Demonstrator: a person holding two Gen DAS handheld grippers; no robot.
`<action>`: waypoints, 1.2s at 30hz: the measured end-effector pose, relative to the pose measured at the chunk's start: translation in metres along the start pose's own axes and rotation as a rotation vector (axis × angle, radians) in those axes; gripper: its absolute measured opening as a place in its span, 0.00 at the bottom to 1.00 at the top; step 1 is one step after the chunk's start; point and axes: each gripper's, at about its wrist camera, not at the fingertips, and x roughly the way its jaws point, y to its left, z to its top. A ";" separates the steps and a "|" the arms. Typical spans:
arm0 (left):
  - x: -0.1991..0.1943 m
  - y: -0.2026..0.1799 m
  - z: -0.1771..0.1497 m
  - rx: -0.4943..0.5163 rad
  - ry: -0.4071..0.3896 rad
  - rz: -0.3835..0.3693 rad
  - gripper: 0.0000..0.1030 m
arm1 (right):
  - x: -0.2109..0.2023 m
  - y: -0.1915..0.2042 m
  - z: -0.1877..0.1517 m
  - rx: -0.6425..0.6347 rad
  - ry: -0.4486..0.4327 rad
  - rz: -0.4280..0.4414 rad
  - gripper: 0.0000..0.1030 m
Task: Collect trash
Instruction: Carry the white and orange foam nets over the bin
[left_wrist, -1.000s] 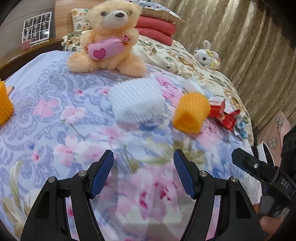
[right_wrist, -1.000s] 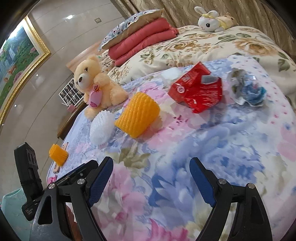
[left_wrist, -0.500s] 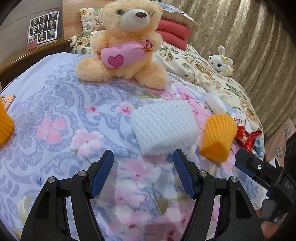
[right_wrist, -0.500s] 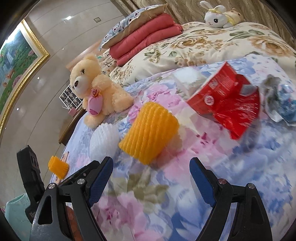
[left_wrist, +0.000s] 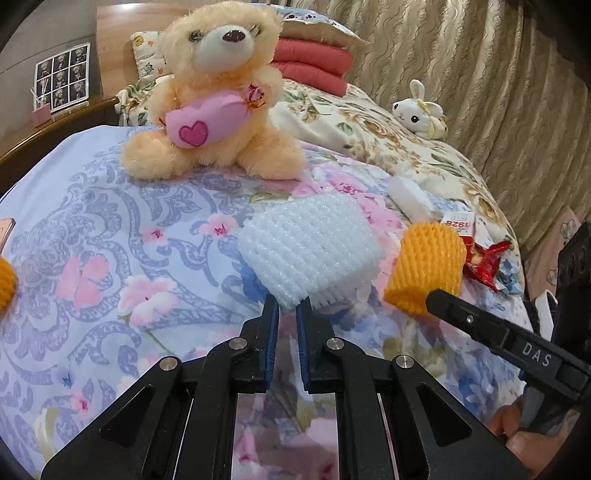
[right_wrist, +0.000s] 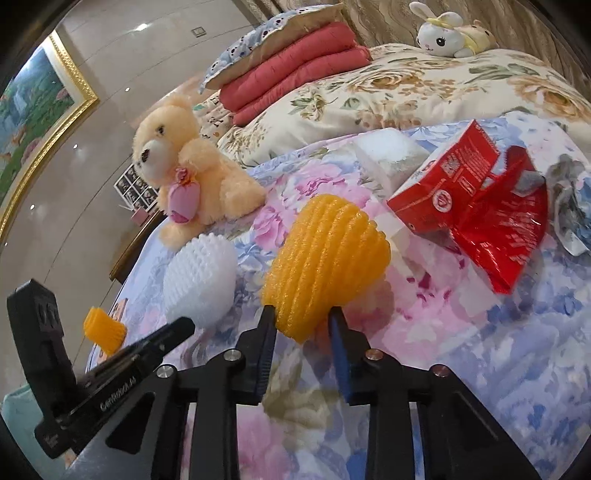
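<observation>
My left gripper (left_wrist: 287, 314) is shut on the near corner of a white foam fruit net (left_wrist: 310, 245) lying on the floral bedspread. My right gripper (right_wrist: 303, 326) is shut on the near edge of an orange foam fruit net (right_wrist: 327, 258), which also shows in the left wrist view (left_wrist: 428, 271). A red carton (right_wrist: 448, 184) and a red wrapper (right_wrist: 506, 236) lie to the right, with a crumpled blue-grey wrapper (right_wrist: 570, 206) beyond. A second orange net (right_wrist: 103, 330) lies far left. A white foam block (right_wrist: 391, 155) sits behind the carton.
A teddy bear (left_wrist: 214, 92) with a pink heart sits at the back of the bedspread. A white bunny toy (left_wrist: 419, 110) lies on the flowered quilt. Red folded blankets (right_wrist: 295, 62) and a pillow are at the head. A wooden nightstand (left_wrist: 55, 125) stands at the left.
Both grippers moved forward and closed: the left on the white net, the right on the orange net. Both were open a second ago.
</observation>
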 end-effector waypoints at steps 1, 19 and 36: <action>-0.002 -0.001 -0.002 -0.002 -0.002 -0.005 0.08 | -0.004 -0.001 -0.003 -0.003 -0.001 0.002 0.26; -0.034 -0.079 -0.046 0.074 0.030 -0.163 0.08 | -0.097 -0.046 -0.044 0.036 -0.059 -0.047 0.26; -0.046 -0.169 -0.060 0.207 0.052 -0.298 0.08 | -0.182 -0.099 -0.064 0.101 -0.171 -0.157 0.26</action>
